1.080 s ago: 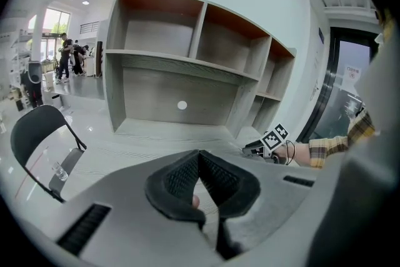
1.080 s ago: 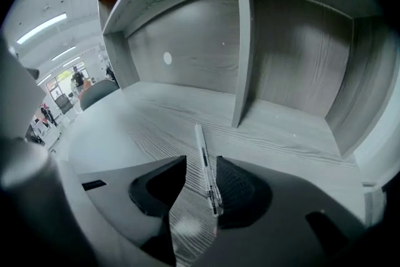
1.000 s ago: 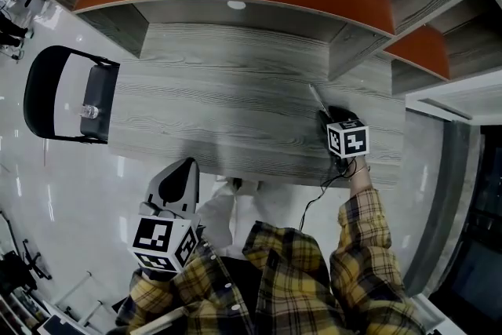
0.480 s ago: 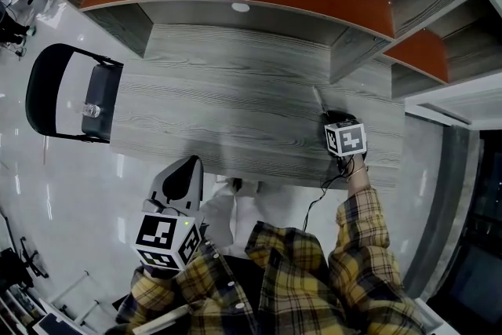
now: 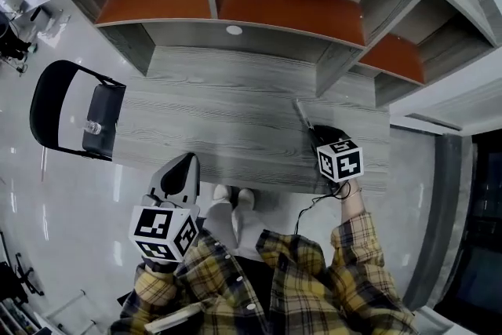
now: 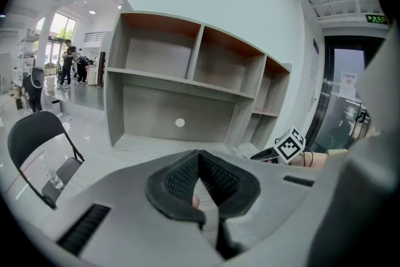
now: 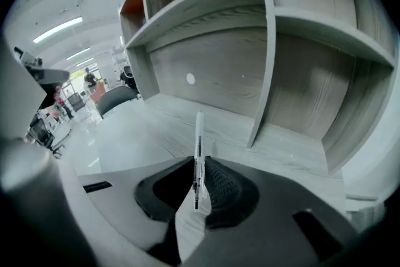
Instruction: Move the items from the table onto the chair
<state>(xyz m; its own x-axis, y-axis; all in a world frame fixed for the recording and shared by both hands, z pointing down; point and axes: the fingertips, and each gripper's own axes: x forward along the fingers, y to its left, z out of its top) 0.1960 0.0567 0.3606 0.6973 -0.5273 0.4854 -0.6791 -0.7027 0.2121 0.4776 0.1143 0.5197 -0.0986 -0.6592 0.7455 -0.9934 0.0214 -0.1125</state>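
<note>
Office: desk [image 5: 220, 121] with shelving hutch [image 5: 290, 8], chair [image 5: 106, 102].

one pen [image 7: 199, 153], one chair [image 5: 106, 104], two tongs [image 6: 201, 162] [image 7: 197, 187]

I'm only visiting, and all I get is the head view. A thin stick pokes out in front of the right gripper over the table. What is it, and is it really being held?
Observer: The right gripper view shows a white pen with dark print along it. The right gripper has just been closing, and its fingers now pinch the pen.
Visitor: And the left one, down by the person's waist?
Observer: In the left gripper view, the left gripper has its fingers pressed together with nothing between them.
</note>
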